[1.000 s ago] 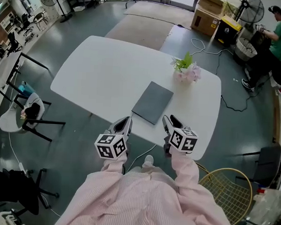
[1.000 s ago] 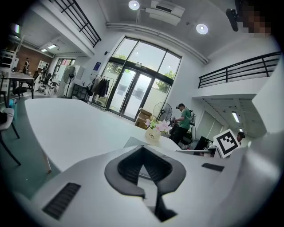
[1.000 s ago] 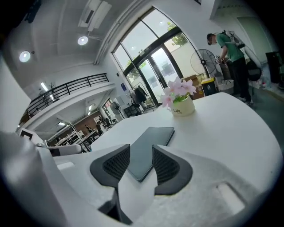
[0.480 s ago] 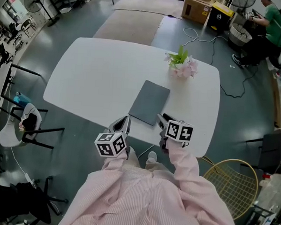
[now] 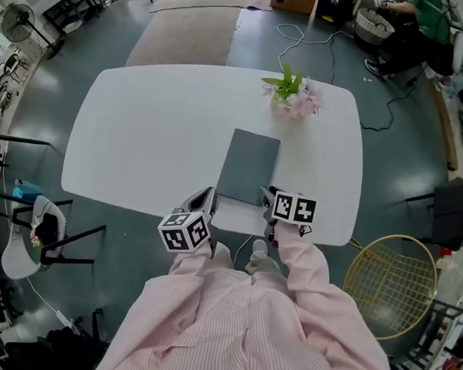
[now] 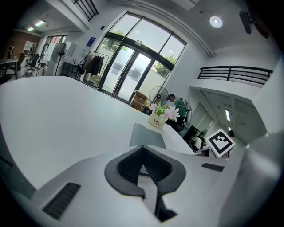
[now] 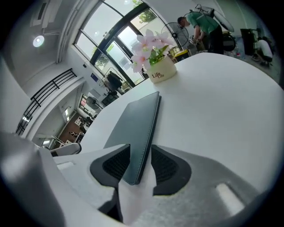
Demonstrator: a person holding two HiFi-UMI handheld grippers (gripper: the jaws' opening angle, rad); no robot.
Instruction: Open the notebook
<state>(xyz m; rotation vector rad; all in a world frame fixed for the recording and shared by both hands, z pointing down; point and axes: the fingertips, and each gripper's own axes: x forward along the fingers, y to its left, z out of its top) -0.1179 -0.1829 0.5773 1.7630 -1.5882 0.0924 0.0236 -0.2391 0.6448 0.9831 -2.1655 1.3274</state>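
The white table, rounded at its corners, carries a closed dark grey notebook lying flat by the near edge and a small pot of pink flowers standing farther back, apart from it.

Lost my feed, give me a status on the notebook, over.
Left gripper shut, empty, at the table edge. Right gripper closed on the notebook near corner. Notebook closed, flat. Flower pot beyond it, not in the way.
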